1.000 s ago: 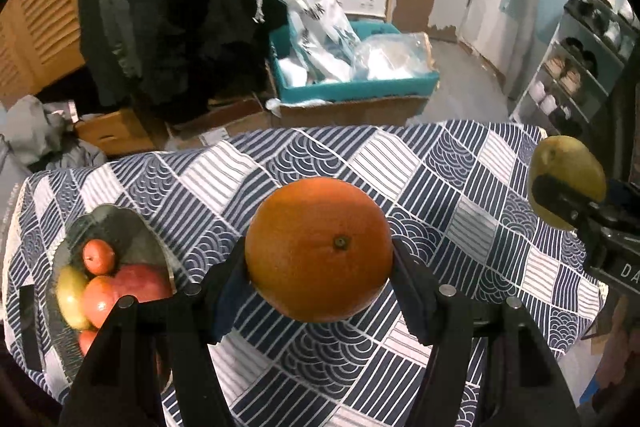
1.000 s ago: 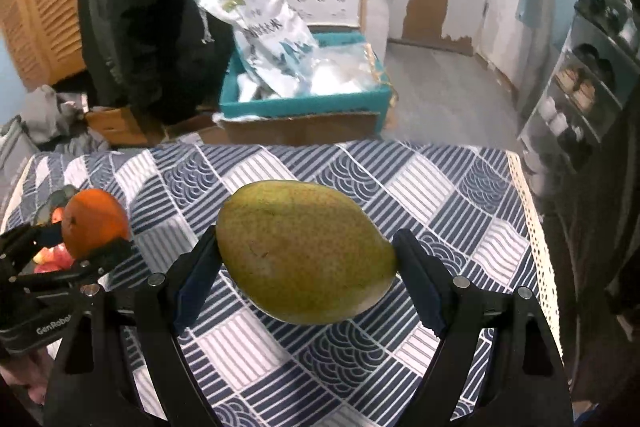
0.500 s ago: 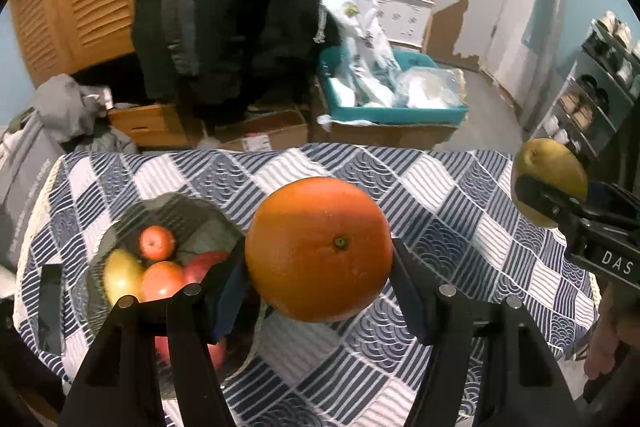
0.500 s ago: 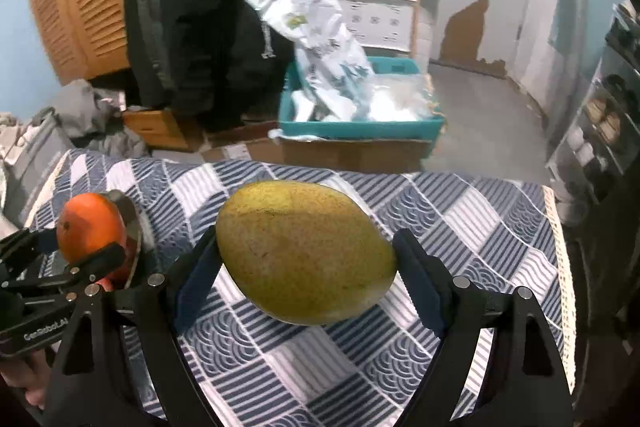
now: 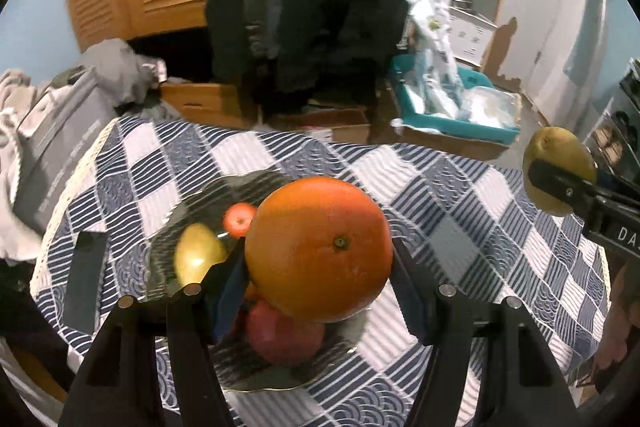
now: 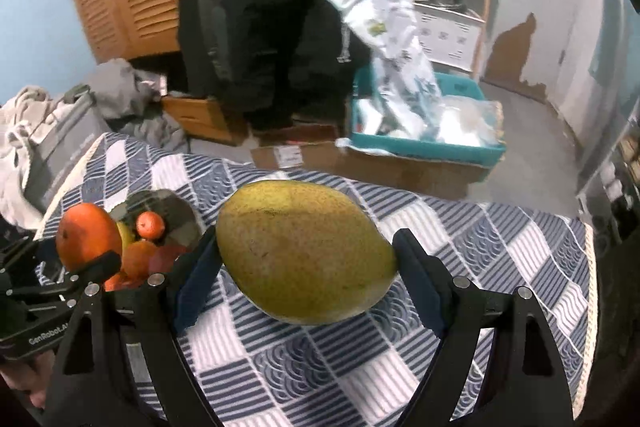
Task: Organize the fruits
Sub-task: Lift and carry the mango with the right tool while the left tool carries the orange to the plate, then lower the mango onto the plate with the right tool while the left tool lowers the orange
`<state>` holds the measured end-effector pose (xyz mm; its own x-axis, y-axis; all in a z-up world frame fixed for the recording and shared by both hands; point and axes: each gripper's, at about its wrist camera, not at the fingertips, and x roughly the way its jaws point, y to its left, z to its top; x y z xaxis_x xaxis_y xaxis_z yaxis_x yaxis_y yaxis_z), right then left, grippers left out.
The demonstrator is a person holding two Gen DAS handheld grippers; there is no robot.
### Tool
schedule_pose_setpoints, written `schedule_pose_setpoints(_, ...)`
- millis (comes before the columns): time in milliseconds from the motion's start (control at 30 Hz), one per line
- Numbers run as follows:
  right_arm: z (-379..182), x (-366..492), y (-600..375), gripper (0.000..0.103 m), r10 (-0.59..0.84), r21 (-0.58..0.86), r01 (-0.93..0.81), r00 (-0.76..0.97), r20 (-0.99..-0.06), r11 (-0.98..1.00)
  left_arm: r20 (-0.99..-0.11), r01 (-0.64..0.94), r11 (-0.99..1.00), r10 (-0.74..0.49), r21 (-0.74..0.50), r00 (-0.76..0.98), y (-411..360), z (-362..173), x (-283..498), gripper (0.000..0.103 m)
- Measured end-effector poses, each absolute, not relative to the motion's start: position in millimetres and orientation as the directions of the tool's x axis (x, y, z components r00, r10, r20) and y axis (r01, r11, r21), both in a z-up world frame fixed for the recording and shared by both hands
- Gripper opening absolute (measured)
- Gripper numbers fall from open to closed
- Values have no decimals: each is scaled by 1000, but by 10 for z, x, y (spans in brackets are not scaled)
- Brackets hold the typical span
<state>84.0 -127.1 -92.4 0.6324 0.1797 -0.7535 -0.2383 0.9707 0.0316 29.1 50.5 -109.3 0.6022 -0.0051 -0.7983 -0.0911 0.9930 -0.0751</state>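
"DA" on right tool [image 5: 560, 187] (cut off), "GenRobot.A" on left tool [image 6: 86, 255]

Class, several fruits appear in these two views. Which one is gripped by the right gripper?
The yellow-green mango, clamped in the right gripper. The orange sits in the left gripper; the others lie in the glass bowl.

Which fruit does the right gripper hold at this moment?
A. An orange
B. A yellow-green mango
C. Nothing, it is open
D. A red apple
B. In the right wrist view the right gripper is shut on the mango, pressed between its two fingers above the tablecloth; the orange sits in the left gripper.
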Motion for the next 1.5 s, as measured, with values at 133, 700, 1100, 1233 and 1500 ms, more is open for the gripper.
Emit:
schedule_pose_setpoints(133,-966,895,-1030,84,206,35,-277,617,-760,960,-807,-136,988,19,-76,590,749,-1160,257,68)
schedule_pose_setpoints(700,-1366,1158,-134,84,291,63,-423,499,-817,904,-856,-248,966,63,-78,512,1352,-1547,241,68)
schedule_pose_setpoints(1100,-1640,1255,284,84,318,88,-485,415,-852,870,-888,-273,957,43,-94,458,1518,-1770,269,68)
schedule_pose_setpoints(1233,-1671,1282,365,84,323,88,-499,406,-855,862,-896,-276,957,40,-94,443,1526,-1818,287,69)
schedule_pose_setpoints(1500,-1763,1359,438,84,342,128,-500,365,-866,857,-916,-276,959,49,-68,398,1537,-1920,316,69)
